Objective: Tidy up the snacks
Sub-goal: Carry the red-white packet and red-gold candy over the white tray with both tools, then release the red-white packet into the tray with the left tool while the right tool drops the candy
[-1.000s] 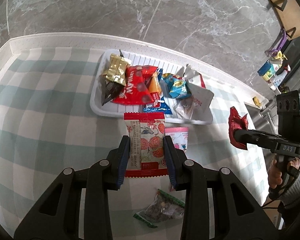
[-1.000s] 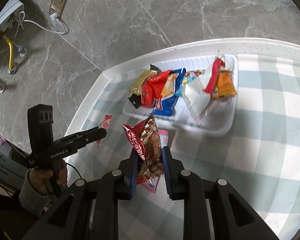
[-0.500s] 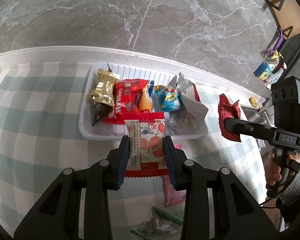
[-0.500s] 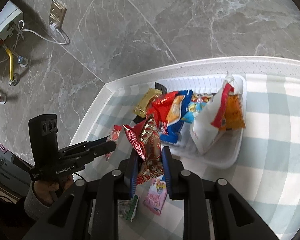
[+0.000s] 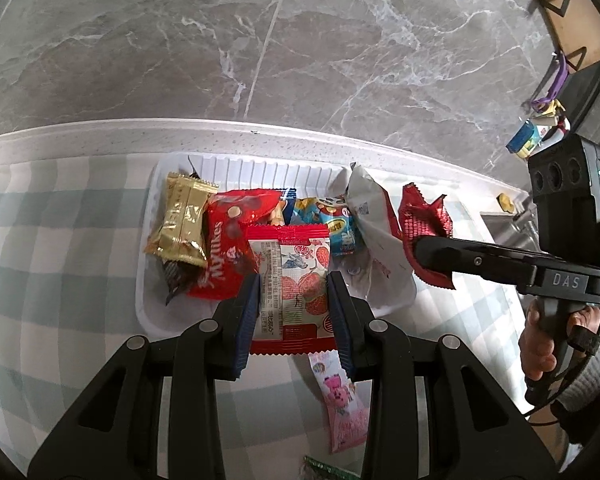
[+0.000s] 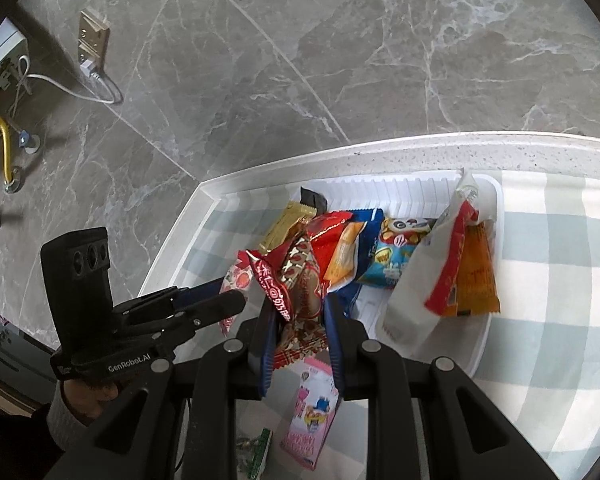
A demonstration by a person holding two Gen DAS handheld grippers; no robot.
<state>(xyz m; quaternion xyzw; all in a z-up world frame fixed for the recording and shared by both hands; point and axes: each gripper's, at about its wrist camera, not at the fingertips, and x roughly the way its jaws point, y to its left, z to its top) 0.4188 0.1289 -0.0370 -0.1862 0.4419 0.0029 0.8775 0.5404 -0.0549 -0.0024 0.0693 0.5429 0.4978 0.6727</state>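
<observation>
I'm carrying both snacks in toward the tray point(image 5: 148, 280), and over the last second each has come from short of it to over it. My left tongs point(image 5: 293, 312) are pinching the lychee packet point(image 5: 296, 280) above the tray's near edge; my right tongs point(image 6: 300, 332) are pinching the red foil snack point(image 6: 296, 280) over its near-left corner. Both look nearly ready to drop. The pink sachet point(image 5: 342, 404) and green packet point(image 6: 260, 452) are waiting on the surface nearer me than the tray.

Checked tablecloth point(image 5: 60, 240) — white tray point(image 5: 148, 312), pink packet point(image 5: 342, 404).
</observation>
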